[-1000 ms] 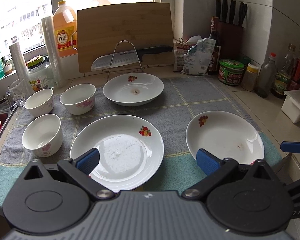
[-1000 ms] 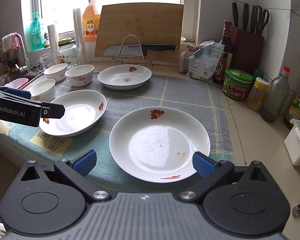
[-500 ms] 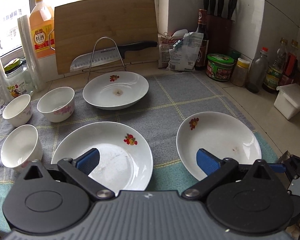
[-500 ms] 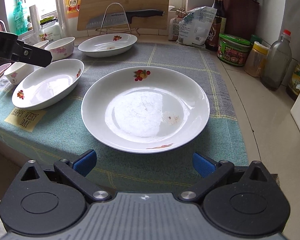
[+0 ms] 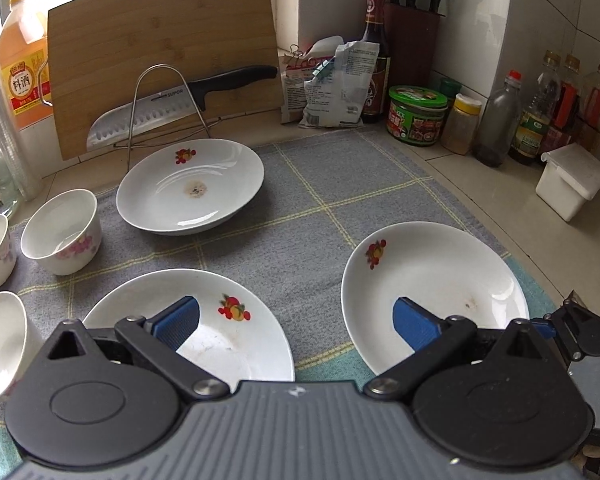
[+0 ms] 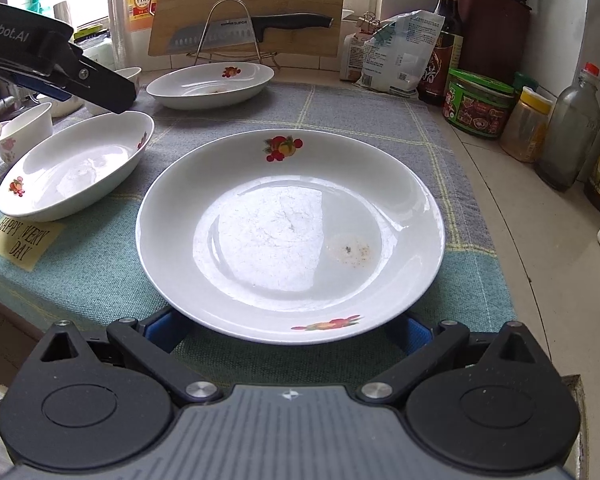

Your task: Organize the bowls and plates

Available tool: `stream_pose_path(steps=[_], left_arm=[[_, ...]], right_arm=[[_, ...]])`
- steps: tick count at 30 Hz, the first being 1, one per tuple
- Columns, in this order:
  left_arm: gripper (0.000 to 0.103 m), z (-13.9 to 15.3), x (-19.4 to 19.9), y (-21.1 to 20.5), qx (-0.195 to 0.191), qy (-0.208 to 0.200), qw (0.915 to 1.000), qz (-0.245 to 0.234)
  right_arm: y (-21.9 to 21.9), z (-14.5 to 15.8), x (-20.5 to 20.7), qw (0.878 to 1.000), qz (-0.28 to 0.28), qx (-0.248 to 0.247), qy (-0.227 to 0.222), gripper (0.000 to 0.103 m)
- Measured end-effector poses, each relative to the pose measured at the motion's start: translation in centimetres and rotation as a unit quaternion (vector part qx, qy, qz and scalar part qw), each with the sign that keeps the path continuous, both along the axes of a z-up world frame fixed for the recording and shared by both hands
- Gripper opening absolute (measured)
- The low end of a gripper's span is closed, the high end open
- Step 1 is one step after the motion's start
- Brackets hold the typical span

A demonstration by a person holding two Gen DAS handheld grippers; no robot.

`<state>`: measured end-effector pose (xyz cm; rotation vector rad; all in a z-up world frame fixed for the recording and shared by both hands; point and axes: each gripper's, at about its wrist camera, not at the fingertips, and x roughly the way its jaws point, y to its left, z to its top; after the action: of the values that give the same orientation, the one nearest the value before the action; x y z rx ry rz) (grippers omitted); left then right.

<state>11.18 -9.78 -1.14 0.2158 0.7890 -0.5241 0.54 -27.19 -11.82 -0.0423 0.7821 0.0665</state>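
In the left wrist view, our left gripper (image 5: pixel 296 322) hangs wide open and empty above the desk (image 5: pixel 480 200), between the left plate (image 5: pixel 236 336) at 7 o'clock and the right plate (image 5: pixel 436 276) at 4; a far plate (image 5: pixel 192 188) and bowls (image 5: pixel 62 232) sit beyond.

In the right wrist view, our right gripper (image 6: pixel 290 330) stands spread wide, pads half hidden under the right plate's near rim, gripping nothing. We judge that closing sideways could skid the glazed plate across the cloth (image 6: pixel 380 108) or off the edge.
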Motion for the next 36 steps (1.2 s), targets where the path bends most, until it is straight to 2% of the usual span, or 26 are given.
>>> stream_pose_path(steps=[4, 8, 13, 15, 19, 24, 30, 36], left_arm=[[0.102, -0.2, 1.2, -1.3, -0.011, 0.007, 0.9988, -0.047], [0.102, -0.6, 2.9, -2.9, -0.022, 0.041, 0.9949, -0.090], [0.102, -1.1, 4.0, -5.3, -0.003, 0.052, 0.9874, -0.149], [0.102, -1.4, 4.4, -6.0, 0.002, 0.051, 0.9830, -0.176], [0.101, -2.5, 5.8, -7.4, 0.007, 0.083, 0.9718, -0.220], [0.100, -3.8, 7.2, -8.5, 0.016, 0.116, 0.9537, -0.277], [0.090, -4.8, 8.3, -9.5, 0.022, 0.153, 0.9380, -0.311], [0.087, -5.2, 9.0, -10.4, 0.037, 0.171, 0.9295, -0.325]], right_arm=[[-0.2, -0.1, -0.3, 1.000, 0.005, 0.003, -0.012, 0.103], [-0.2, -0.4, -0.8, 1.000, 0.006, 0.004, -0.030, 0.103], [-0.3, -0.4, -0.7, 0.999, 0.009, 0.004, -0.031, 0.103], [-0.3, -0.4, -0.8, 0.999, 0.007, 0.005, -0.034, 0.103], [-0.2, -0.4, -0.8, 0.999, 0.001, 0.004, -0.033, 0.103], [0.0, -0.5, -0.8, 0.999, -0.010, 0.004, -0.034, 0.103], [0.1, -0.5, -0.8, 0.999, -0.020, 0.002, -0.033, 0.103], [-0.1, -0.3, -0.5, 1.000, -0.009, 0.002, -0.023, 0.103]])
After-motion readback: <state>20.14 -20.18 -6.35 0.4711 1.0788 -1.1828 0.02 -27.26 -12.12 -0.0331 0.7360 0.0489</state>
